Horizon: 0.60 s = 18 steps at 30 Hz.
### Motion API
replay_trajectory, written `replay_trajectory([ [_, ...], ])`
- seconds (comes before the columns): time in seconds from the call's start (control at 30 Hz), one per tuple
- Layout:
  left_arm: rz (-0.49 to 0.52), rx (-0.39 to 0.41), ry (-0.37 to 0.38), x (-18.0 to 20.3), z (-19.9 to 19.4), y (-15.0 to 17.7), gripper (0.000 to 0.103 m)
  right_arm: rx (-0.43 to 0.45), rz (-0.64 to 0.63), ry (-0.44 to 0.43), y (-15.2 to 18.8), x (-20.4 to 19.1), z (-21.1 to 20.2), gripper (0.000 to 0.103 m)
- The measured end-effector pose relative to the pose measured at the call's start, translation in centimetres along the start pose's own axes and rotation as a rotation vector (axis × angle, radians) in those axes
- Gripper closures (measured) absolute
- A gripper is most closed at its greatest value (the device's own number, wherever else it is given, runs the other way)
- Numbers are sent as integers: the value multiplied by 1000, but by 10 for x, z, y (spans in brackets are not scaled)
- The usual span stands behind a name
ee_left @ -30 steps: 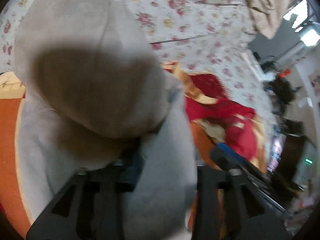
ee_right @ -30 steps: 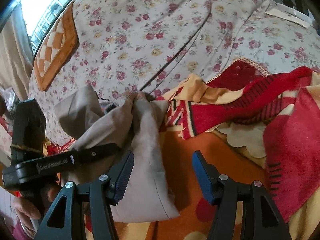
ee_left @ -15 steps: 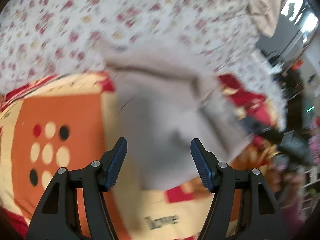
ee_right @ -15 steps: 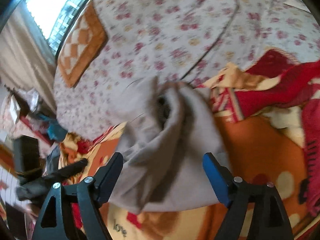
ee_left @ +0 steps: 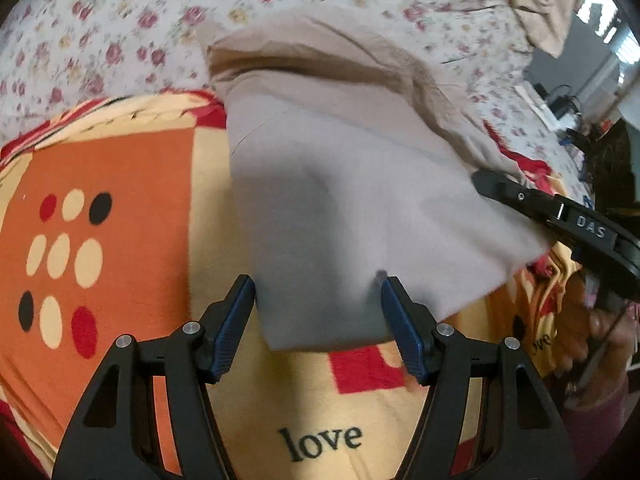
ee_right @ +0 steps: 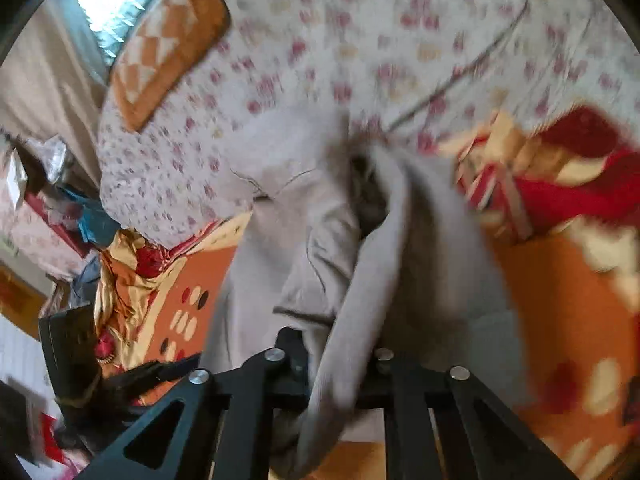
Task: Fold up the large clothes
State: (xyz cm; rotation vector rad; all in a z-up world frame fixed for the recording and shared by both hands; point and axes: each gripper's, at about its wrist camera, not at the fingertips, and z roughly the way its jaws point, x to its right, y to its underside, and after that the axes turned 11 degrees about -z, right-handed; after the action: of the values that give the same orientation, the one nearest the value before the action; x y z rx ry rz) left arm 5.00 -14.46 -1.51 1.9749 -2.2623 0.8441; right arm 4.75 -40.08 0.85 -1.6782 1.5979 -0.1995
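A large beige-grey garment (ee_left: pixel 340 184) lies bunched on an orange patterned blanket (ee_left: pixel 120 184), with its far part on the floral sheet. My left gripper (ee_left: pixel 318 320) is open, and the garment's near corner sits loosely between its blue pads (ee_left: pixel 236 320). In the right wrist view, my right gripper (ee_right: pixel 340 368) is shut on a thick fold of the garment (ee_right: pixel 316 240), which drapes down over its jaws and hides the pads. The right gripper (ee_left: pixel 560 220) appears black at the garment's right edge in the left wrist view.
A floral bedsheet (ee_left: pixel 100 40) covers the bed beyond the blanket. An orange checked pillow (ee_right: pixel 168 44) lies at the far left by the window. Red and yellow blanket folds (ee_right: pixel 560 192) bunch to the right. Cluttered furniture (ee_left: pixel 600 140) stands past the bed edge.
My left gripper let go of the garment and drew back, leaving it on the blanket. My right gripper opened wider, moved in, then closed on a fold of it.
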Motion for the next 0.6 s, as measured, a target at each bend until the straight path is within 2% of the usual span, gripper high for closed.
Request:
replay_trajectory([
  [0.07, -6, -15, 4, 0, 11, 4, 37, 11, 14, 34, 7, 17, -6, 95],
  [0.13, -47, -63, 8, -3, 28, 4, 37, -60, 65, 68, 19, 36, 14, 95],
  [0.2, -82, -75, 33, -5, 26, 4, 37, -98, 37, 107, 27, 37, 28, 96],
  [0.27, -69, -49, 39, -4, 16, 0, 37, -88, 26, 107, 23, 33, 20, 96],
  [0.4, -42, 53, 4, -2, -3, -16, 37, -74, 19, 78, 11, 30, 3, 94],
  [0.43, -55, 56, 3, -4, -2, -22, 37, -71, 14, 77, 10, 29, 2, 90],
  [0.47, -72, 60, 4, -6, 0, -27, 37, -60, 11, 73, 8, 27, 1, 78],
  [0.5, -83, 65, 4, -8, 3, -31, 37, -47, 14, 80, 6, 26, -1, 58],
  [0.53, -92, 72, -2, -8, 6, -35, 37, -33, 17, 90, 5, 26, -5, 50],
  [0.6, -105, 85, -27, -8, 14, -42, 37, 3, 11, 93, 0, 24, -11, 47],
])
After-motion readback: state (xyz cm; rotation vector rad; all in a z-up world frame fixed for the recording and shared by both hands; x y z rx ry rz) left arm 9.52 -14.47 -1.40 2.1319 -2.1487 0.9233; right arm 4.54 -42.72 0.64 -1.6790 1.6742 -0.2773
